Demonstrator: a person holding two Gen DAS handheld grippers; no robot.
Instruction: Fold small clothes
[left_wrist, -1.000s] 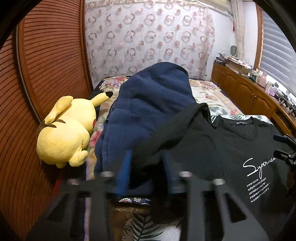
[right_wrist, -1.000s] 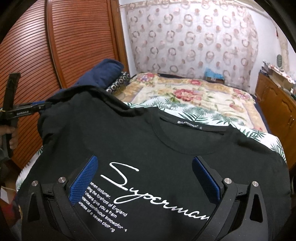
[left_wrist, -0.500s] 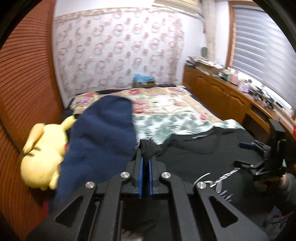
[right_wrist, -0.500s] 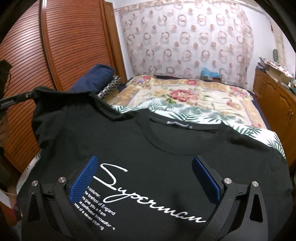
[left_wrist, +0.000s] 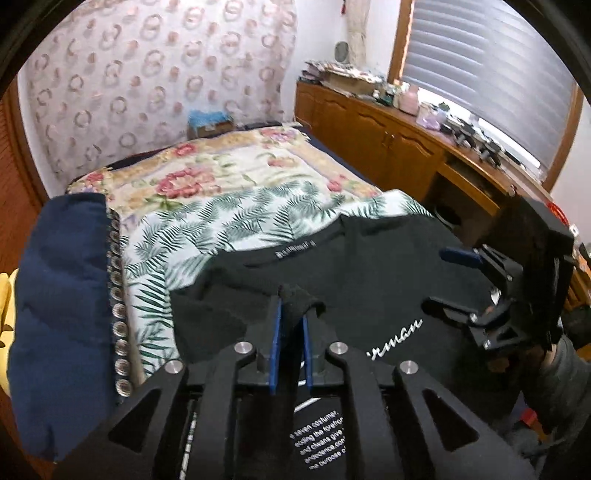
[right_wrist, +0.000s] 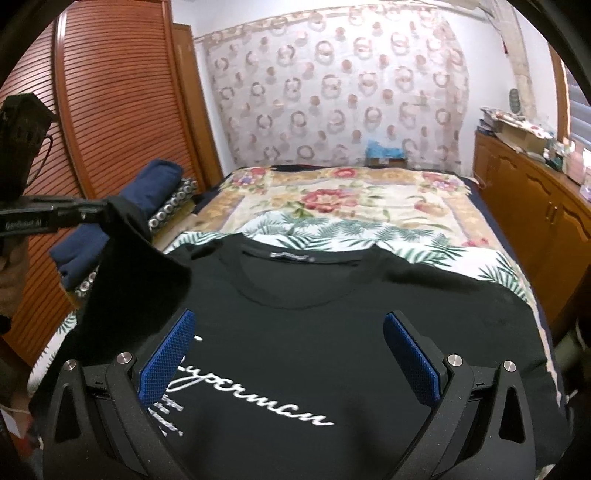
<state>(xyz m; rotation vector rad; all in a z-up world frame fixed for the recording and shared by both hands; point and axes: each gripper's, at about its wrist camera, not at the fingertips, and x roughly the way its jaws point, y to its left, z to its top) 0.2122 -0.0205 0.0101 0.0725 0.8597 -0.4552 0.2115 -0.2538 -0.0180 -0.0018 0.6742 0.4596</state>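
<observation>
The black T-shirt (right_wrist: 332, 317) lies face up on the bed (right_wrist: 332, 206). The left hand-held gripper (left_wrist: 291, 325) pinches its sleeve, jaws easing apart, carrying it inward above the chest print; the right hand-held gripper (right_wrist: 288, 354) hovers spread wide, empty. Next: lay the sleeve flat, then release.

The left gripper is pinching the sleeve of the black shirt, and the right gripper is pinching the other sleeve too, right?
Not quite. The left gripper is pinching a sleeve of the black shirt, but the right gripper is open and holds nothing. The right wrist view shows its blue pads wide apart above the shirt's chest.
</observation>
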